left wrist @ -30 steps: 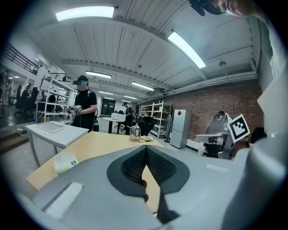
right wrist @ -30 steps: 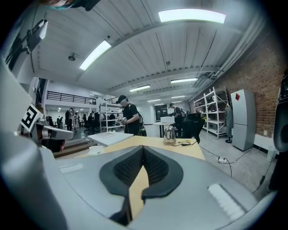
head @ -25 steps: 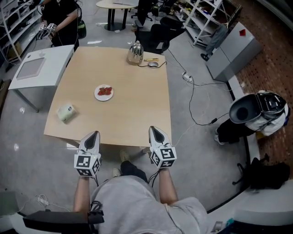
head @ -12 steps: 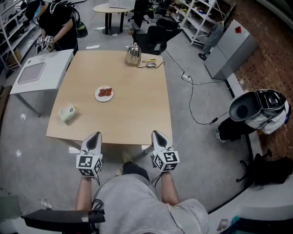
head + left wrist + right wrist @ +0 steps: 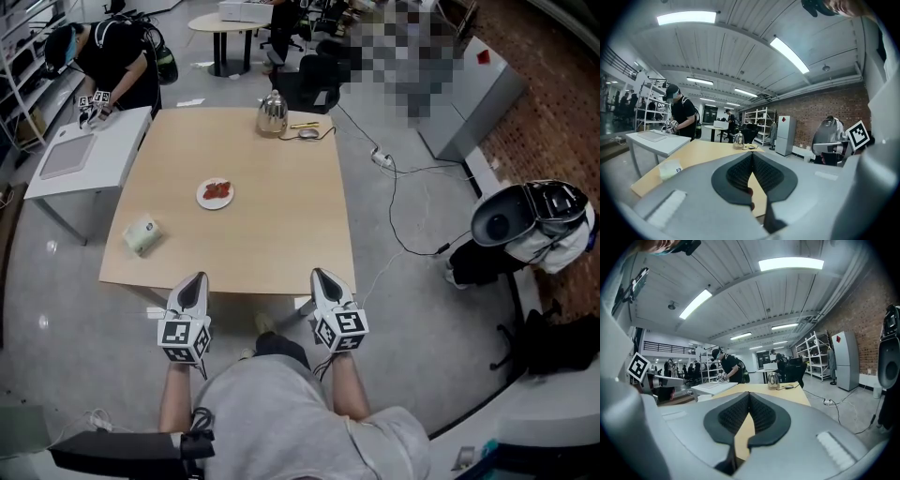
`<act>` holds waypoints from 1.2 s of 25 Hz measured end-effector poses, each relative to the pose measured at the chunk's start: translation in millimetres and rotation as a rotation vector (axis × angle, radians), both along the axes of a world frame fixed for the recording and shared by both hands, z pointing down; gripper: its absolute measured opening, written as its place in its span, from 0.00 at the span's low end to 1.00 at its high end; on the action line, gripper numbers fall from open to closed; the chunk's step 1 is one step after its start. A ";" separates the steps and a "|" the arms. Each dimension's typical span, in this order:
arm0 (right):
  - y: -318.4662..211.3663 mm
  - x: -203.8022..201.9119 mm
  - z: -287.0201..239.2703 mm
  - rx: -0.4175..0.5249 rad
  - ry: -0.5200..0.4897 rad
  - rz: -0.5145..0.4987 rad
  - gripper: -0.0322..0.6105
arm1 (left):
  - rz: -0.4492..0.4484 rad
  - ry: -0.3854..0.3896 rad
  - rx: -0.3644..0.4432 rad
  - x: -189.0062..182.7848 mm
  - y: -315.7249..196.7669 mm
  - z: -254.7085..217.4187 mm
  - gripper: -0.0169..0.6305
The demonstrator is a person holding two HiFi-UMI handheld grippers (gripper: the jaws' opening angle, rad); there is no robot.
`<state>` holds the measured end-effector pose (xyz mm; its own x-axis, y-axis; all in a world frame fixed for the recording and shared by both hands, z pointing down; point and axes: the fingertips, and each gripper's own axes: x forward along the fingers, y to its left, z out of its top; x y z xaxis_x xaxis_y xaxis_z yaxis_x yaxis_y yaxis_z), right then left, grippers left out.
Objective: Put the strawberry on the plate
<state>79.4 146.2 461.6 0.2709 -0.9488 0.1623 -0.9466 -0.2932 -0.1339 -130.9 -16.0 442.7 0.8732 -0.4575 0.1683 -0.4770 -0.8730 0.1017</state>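
Note:
Red strawberry pieces (image 5: 217, 189) lie on a small white plate (image 5: 202, 199) left of the middle of the wooden table (image 5: 281, 225). My left gripper (image 5: 194, 278) and right gripper (image 5: 322, 275) hover side by side over the table's near edge, well short of the plate. Both are shut with nothing held. In the left gripper view the left gripper (image 5: 752, 154) has its dark ribbed pads meeting at the tips. The right gripper (image 5: 749, 393) looks the same in its own view. The plate is hidden in both gripper views.
A metal kettle (image 5: 272, 114) and a mouse (image 5: 307, 132) stand at the table's far edge. A pale green pack (image 5: 142, 234) lies near the left edge. A white side table (image 5: 84, 155) with a person (image 5: 112, 52) adjoins at the far left. Cables (image 5: 394, 206) and a black bin (image 5: 520, 220) are on the floor to the right.
The head view has drifted a little, so the table sits slightly lower in frame. Both grippers keep their place at the near edge and stay shut.

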 end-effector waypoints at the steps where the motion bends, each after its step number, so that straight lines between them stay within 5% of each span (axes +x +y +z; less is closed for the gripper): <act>1: 0.5 0.1 -0.4 -0.003 0.002 0.000 0.06 | 0.000 0.001 0.001 0.3 0.4 -1.2 0.06; 30: -6.1 0.4 -4.5 -0.007 -0.005 -0.025 0.06 | -0.007 -0.006 -0.011 1.1 -1.9 0.2 0.06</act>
<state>79.8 140.1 457.2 0.2458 -0.9542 0.1707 -0.9531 -0.2700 -0.1365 -129.8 -17.9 442.9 0.8691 -0.4613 0.1786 -0.4834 -0.8686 0.1089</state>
